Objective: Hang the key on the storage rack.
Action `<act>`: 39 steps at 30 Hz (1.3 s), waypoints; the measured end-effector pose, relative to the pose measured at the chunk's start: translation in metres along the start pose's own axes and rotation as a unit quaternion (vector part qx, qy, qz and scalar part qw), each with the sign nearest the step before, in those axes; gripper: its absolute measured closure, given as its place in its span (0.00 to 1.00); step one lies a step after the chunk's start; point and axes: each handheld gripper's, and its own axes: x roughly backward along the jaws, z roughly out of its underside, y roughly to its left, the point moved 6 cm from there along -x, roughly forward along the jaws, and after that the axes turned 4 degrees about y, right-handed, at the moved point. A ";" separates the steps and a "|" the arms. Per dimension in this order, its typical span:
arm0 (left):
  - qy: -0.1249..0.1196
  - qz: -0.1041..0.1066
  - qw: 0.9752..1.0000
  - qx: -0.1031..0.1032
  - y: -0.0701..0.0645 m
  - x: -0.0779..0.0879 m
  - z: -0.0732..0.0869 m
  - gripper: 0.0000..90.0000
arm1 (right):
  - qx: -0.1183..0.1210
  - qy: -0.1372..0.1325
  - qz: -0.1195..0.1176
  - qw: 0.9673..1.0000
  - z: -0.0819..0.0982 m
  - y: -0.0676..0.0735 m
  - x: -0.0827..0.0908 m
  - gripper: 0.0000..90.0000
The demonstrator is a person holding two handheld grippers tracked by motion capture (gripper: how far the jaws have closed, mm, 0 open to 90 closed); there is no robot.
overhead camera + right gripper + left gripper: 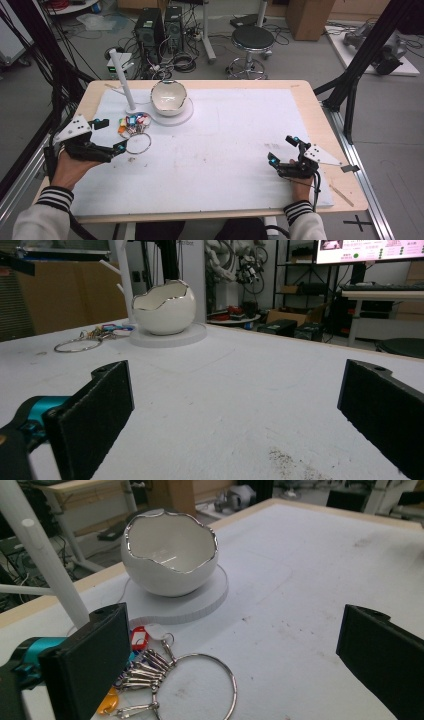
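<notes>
1. White foam sheeting (225, 150) covers most of the wooden table (320, 125), and the key ring (138, 143) lies on it near the far left corner.
2. From the high view, the key ring is a large steel loop with a bunch of keys and coloured tags (133, 121) fanned out on its far side.
3. Just beyond the tags stands a white bowl shaped like a broken eggshell (169, 98), silver along its jagged rim, on a round white base (186, 114).
4. A white peg stand (121, 75) rises upright just left of the bowl, beside the tags.
5. The left gripper (111, 135) sits at the table's left edge, jaws spread wide, with one jaw tip just beside the loop; whether it touches is unclear.
6. In the left gripper view the loop (200, 685) lies between the two black jaws, nearer the left one, with nothing pinched.
7. The right gripper (284, 150) rests low over the foam at the near right, well apart from the key ring, jaws also spread and holding nothing.
8. In the right gripper view the bowl (164, 307) and the loop (77, 345) appear far off across the sheet.
</notes>
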 end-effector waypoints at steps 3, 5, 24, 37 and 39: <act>0.034 0.008 0.999 -0.014 0.002 -0.006 -0.005 0.02 | 0.000 0.000 0.000 1.000 0.000 0.000 0.000 0.01; 0.060 0.012 0.998 -0.026 0.005 -0.011 -0.009 0.02 | -0.003 0.002 0.000 1.000 0.000 0.001 0.000 0.01; 0.232 0.045 0.967 -0.100 0.010 -0.045 -0.022 0.02 | 0.003 0.003 0.003 1.000 0.000 0.000 -0.001 0.01; 0.335 0.062 0.932 -0.127 0.001 -0.073 -0.014 0.02 | 0.003 0.002 0.002 1.000 0.000 0.000 -0.001 0.01; 0.346 0.059 0.927 -0.134 0.000 -0.077 -0.013 0.02 | 0.003 0.002 0.002 1.000 0.000 0.000 -0.001 0.01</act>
